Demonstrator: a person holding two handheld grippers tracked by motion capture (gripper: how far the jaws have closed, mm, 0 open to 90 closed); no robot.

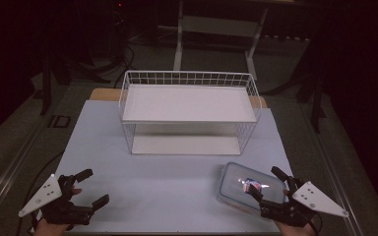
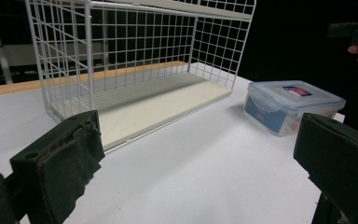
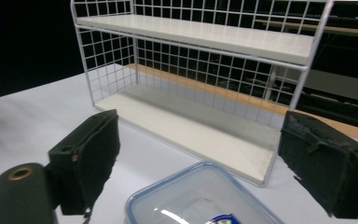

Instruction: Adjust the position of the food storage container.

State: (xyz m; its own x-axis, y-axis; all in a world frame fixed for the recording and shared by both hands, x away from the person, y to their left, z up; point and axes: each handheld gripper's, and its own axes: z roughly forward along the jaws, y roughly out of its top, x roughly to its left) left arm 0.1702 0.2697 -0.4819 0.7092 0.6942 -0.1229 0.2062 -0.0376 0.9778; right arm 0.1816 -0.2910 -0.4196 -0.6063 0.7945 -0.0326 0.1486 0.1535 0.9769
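Dim room here, most of the light falling on the pale blue-white worktop, with a strip of its wooden edge showing at the far side. Grey carpeted floor runs around it, a small floor socket plate set in at the left. Behind, a light-coloured table frame stands on two legs, and dark cables trail across the floor. Beyond that, blackness.
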